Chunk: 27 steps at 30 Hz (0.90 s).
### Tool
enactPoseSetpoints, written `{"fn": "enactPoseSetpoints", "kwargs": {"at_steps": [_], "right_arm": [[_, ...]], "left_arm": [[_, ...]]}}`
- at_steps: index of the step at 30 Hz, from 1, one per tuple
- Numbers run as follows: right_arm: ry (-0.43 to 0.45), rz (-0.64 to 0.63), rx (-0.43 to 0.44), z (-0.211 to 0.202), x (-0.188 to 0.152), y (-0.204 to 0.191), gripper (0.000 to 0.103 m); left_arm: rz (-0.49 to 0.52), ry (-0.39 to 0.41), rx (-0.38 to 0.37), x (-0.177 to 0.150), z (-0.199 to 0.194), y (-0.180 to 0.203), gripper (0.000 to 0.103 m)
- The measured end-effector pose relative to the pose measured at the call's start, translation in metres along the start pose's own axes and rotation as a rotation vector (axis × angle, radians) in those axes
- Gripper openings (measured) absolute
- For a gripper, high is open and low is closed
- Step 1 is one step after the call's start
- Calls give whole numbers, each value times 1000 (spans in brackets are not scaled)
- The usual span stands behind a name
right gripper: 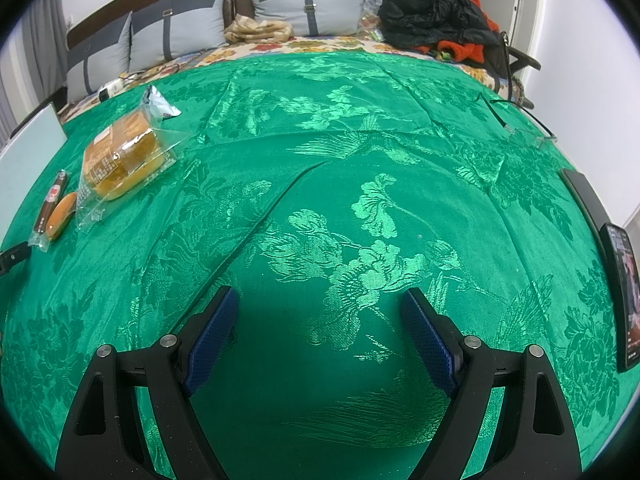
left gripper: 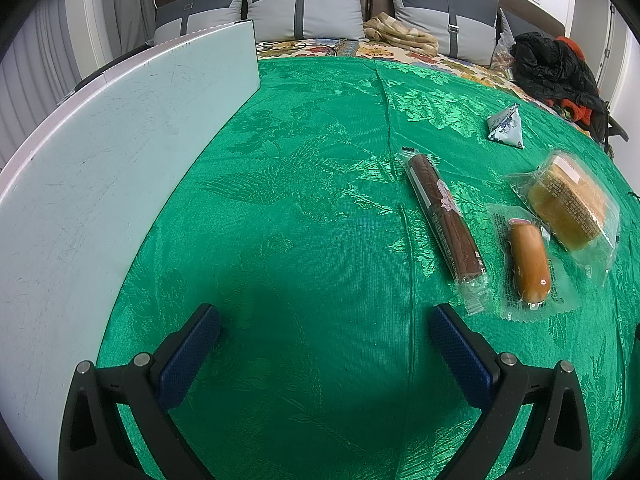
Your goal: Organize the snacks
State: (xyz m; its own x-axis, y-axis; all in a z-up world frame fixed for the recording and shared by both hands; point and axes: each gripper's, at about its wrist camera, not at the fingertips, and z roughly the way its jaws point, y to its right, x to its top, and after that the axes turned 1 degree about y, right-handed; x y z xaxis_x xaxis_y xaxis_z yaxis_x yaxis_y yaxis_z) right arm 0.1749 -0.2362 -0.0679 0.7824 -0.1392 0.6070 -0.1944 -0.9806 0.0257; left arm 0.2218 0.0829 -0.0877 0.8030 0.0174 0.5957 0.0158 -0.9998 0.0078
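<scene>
The fingers of the left gripper stand wide apart with nothing between them, hovering over the green brocade cloth that covers the bed. The right gripper likewise has its blue-padded fingers spread wide and empty above the same cloth. Ahead and to the right of the left gripper, the snacks lie in a loose row: a long brown wrapped stick, just beside it a sausage in clear plastic, and next to that a wrapped yellow cake whose wrapper meets the sausage's. Farther back, apart from these, sits a small triangular white-and-blue packet. In the right wrist view, the same snacks sit well off to the left. A pale flat board lies along the left side of the cloth. A dark phone rests at the right edge. Grey pillows and a heap of black and red clothing lie at the head of the bed.
</scene>
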Motion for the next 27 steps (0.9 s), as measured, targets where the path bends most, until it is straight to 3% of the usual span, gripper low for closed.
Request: {"fn": "enactPoseSetpoints", "kwargs": {"at_steps": [5,8,12,15,16,18,20,21,22,24,27], "right_arm": [[0,0,1,0,0,0,87],[0,1,2,0,0,0,87],[0,1,1,0,0,0,87],[0,1,1,0,0,0,87],[0,1,1,0,0,0,87],[0,1,2,0,0,0,87],[0,1,1,0,0,0,87],[0,1,2,0,0,0,87],[0,1,2,0,0,-1,87],[0,1,1,1,0,-1,87],[0,1,1,0,0,-1,87]], "left_arm": [[8,-14,-4,0,0,0,103],[-11,-122,-46,15,-1,-3,100],[-126,-85,-291,50,-14,-7,100],[-77,-141,-317,77,1,18,100],[-42,-157,-289,82,9,29,96],[-3,-193,-224,84,24,44,69],[-7,-227,-182,83,40,50,52],[5,-184,-161,84,35,52,39],[18,-192,-150,83,36,54,26],[51,-179,-149,80,31,54,19],[94,-167,-160,64,16,47,19]]}}
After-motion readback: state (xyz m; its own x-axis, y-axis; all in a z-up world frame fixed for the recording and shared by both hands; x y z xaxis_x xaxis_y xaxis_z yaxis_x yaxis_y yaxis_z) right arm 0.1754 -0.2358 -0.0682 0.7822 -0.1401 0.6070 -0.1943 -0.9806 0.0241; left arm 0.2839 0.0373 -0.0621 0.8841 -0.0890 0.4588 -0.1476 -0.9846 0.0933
